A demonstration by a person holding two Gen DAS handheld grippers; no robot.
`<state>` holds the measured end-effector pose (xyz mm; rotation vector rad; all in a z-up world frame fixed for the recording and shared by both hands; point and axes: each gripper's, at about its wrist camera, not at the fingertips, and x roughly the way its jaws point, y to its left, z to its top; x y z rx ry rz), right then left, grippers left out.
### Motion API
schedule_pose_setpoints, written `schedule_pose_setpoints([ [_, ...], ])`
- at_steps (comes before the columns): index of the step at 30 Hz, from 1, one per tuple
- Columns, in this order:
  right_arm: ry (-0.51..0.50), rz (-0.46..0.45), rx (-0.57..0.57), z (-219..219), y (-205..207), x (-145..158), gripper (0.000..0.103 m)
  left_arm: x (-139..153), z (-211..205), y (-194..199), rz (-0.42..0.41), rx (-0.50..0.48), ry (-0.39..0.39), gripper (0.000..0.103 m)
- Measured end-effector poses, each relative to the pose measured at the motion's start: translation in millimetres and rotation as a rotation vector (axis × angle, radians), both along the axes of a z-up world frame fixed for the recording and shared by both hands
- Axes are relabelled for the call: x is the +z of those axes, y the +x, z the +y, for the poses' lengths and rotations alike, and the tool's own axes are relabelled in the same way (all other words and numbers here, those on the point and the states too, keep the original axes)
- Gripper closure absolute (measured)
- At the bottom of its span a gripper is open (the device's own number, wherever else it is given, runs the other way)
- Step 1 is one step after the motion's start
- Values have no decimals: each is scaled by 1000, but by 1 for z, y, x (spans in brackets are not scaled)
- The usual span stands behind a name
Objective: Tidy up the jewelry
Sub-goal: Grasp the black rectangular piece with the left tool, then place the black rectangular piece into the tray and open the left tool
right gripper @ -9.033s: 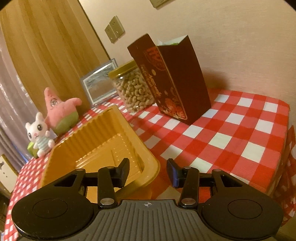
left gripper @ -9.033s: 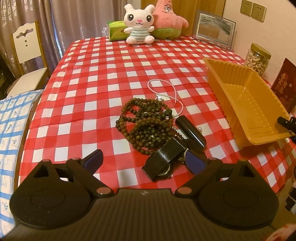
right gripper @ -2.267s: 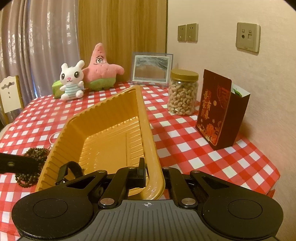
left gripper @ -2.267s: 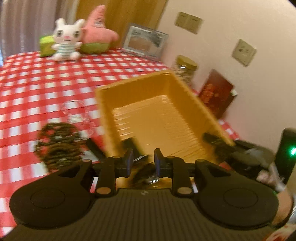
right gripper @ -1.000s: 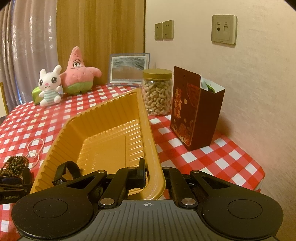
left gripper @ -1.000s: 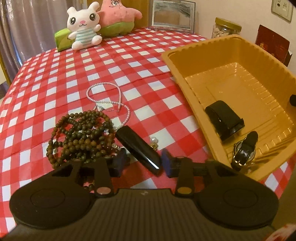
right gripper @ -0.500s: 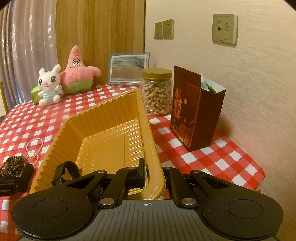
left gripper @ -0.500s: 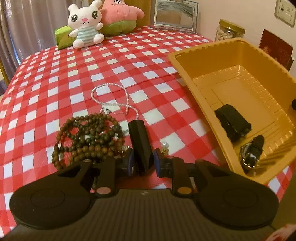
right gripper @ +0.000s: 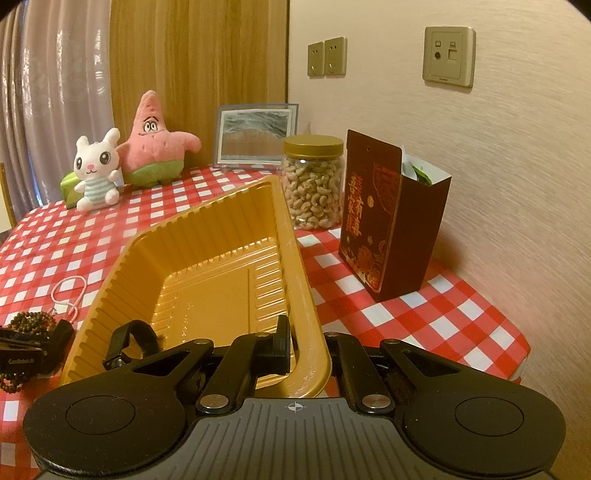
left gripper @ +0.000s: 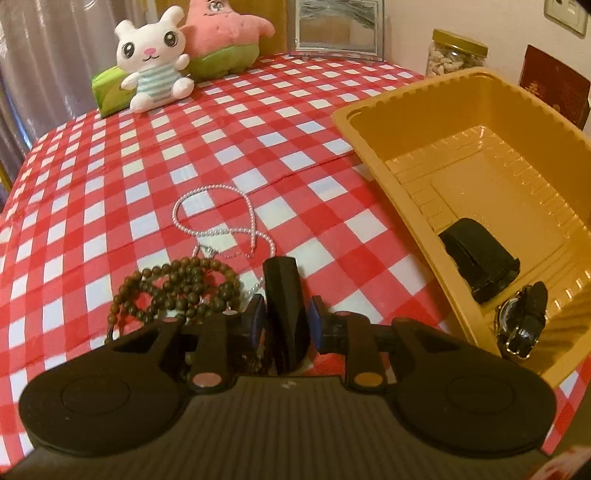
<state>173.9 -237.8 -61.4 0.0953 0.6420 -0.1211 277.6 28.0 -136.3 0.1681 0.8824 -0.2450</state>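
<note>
My left gripper [left gripper: 283, 325] is shut on a black oblong case [left gripper: 282, 295] and holds it above the checked cloth, left of the yellow tray [left gripper: 373, 155]. Dark wooden bead strands [left gripper: 177, 291] lie just left of it and a pink pearl necklace [left gripper: 221, 218] lies beyond. A black wristwatch [left gripper: 522, 321] with its strap loop [left gripper: 476, 254] lies in the tray's near end. My right gripper [right gripper: 306, 343] is shut on the tray's near right rim [right gripper: 310, 332]. The left gripper [right gripper: 22, 354] shows at the left edge of the right wrist view.
A rabbit plush [left gripper: 151, 62] and a pink starfish plush [left gripper: 225, 37] sit at the table's far edge beside a picture frame [left gripper: 338, 27]. A cashew jar [right gripper: 312, 181] and a dark red box [right gripper: 388, 218] stand right of the tray by the wall.
My left gripper closed on the black case and lifted it off the cloth. Before that it put the watch in the tray. My right gripper has kept its hold on the tray rim.
</note>
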Motion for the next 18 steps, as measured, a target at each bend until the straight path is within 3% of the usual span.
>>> schedule_pose_setpoints([
  [11,-2,-6,3,1,8,-2,97,-5,1,9,24,-2,-22,83],
  [18,2,-12,14,4,19,-3,97,9,13,10,2,24,-67,83],
])
